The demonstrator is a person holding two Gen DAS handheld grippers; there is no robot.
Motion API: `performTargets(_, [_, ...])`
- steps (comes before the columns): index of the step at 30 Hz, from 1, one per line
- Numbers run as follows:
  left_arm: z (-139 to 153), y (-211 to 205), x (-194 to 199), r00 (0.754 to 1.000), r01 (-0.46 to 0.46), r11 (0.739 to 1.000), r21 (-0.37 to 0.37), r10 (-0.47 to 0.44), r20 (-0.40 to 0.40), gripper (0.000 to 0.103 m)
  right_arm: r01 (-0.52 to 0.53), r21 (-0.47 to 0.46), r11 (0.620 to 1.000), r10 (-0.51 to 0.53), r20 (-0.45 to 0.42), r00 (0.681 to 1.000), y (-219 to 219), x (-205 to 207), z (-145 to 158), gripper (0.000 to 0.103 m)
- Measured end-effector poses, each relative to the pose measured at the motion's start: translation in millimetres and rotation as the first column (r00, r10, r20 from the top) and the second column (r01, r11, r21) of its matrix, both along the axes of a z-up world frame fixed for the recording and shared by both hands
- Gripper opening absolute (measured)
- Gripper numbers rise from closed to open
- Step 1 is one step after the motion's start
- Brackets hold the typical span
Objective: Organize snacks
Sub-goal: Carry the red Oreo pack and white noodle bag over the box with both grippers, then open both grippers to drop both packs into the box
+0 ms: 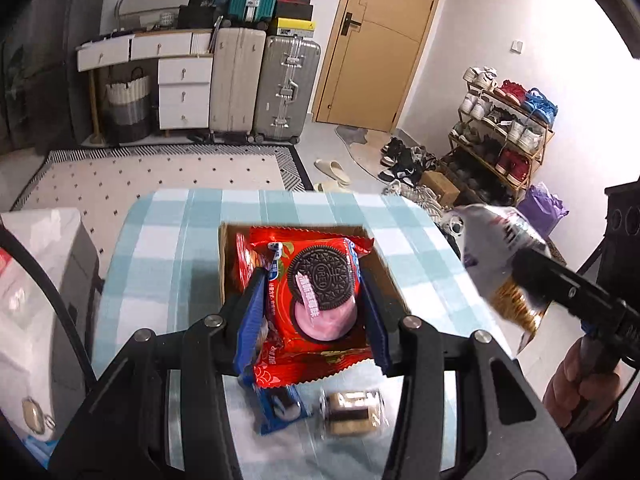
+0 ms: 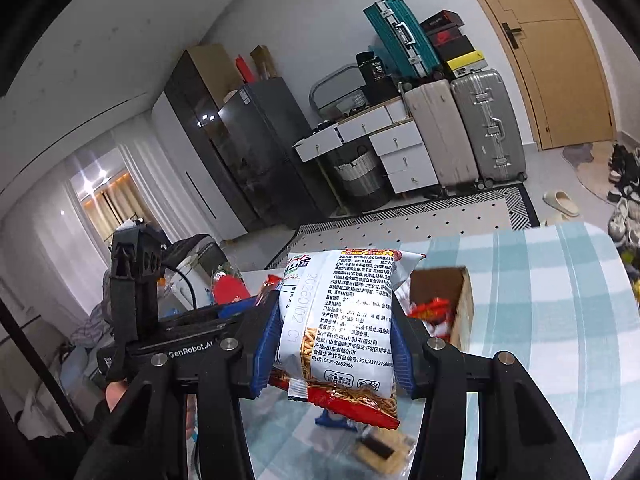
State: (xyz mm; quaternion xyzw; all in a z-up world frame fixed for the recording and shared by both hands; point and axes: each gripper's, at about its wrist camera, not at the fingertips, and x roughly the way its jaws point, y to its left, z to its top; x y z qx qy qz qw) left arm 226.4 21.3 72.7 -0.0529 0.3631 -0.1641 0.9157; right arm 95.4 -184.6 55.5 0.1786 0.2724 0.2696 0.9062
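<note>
Right now your tabletop [image 1: 168,240], under its blue-checked cloth, carries the open cardboard box [image 1: 225,264] with red packets inside. Your left gripper [image 1: 316,312] has its jaws closed on a red Oreo packet [image 1: 320,300], held over the box. Your right gripper [image 2: 332,344] is clamped on a white noodle-snack bag [image 2: 344,320], raised beside the box. Nearer you, a blue Oreo packet [image 1: 280,408] and a clear-wrapped wafer snack [image 1: 354,410] lie on the cloth.

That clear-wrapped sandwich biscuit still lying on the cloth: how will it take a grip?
The sandwich biscuit looks small and flat, so probably light. Its glossy clear wrapper may slip between fingers. The layered biscuit inside could crumble under a hard squeeze.
</note>
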Motion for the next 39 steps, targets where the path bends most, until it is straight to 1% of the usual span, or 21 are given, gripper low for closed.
performTargets(3, [11, -6, 17, 1.000, 0.000, 1.000, 0.009, 0.000, 0.013, 0.042, 0.000, -0.036, 0.999, 0.001, 0.009, 1.000, 7, 17, 11, 0.049])
performTargets(5, [14, -11, 30, 1.000, 0.005, 1.000, 0.023, -0.005, 0.011, 0.042, 0.003, -0.036, 0.999, -0.003, 0.007, 1.000, 9, 26, 15, 0.049])
performTargets(7, [14, -14, 40, 1.000, -0.008, 1.000, 0.020, 0.008, 0.011, 0.042, 0.023, -0.019, 1.000, -0.023, -0.007, 1.000, 8, 36, 17, 0.049])
performTargets(10, [8, -19, 56, 1.000, -0.013, 1.000, 0.004, 0.013, -0.013, 0.042, 0.038, -0.023, 0.999, -0.039, -0.011, 0.999, 12, 47, 19, 0.049])
performTargets(13, [-2, -22, 69, 0.999, -0.021, 1.000, 0.011, 0.021, -0.025, 0.042, 0.041, -0.074, 0.996, -0.042, -0.014, 0.999, 21, 60, 17, 0.049])
performTargets(17, [-25, -17, 85, 0.997, -0.044, 0.999, 0.008, 0.044, -0.059, 0.042, 0.053, -0.129, 0.990, -0.056, -0.019, 0.998, 33, 75, 13, 0.049])
performTargets(21, [-43, -16, 94, 0.996, -0.056, 0.998, 0.023, 0.058, -0.071, 0.042, 0.056, -0.171, 0.984, -0.062, -0.028, 0.998, 40, 90, 3, 0.049])
performTargets(23, [-51, -16, 99, 0.995, -0.054, 0.998, 0.034, 0.056, -0.077, 0.042, 0.061, -0.189, 0.980, -0.070, -0.044, 0.997, 41, 98, -6, 0.049])
performTargets(26, [-63, -17, 109, 0.994, -0.049, 0.999, 0.024, 0.051, -0.099, 0.042, 0.062, -0.207, 0.976, -0.078, -0.070, 0.994, 40, 110, -19, 0.049])
performTargets(28, [-69, -18, 112, 0.994, -0.048, 0.998, 0.032, 0.051, -0.101, 0.042, 0.057, -0.217, 0.975, -0.078, -0.088, 0.993, 40, 117, -28, 0.049])
performTargets(35, [-92, -23, 125, 0.991, -0.034, 0.998, 0.047, 0.040, -0.127, 0.042, 0.068, -0.252, 0.965, -0.102, -0.124, 0.987, 35, 133, -54, 0.049])
performTargets(39, [-105, -24, 132, 0.987, -0.032, 0.998, 0.057, 0.040, -0.153, 0.042, 0.074, -0.275, 0.959, -0.114, -0.131, 0.985, 37, 137, -60, 0.049])
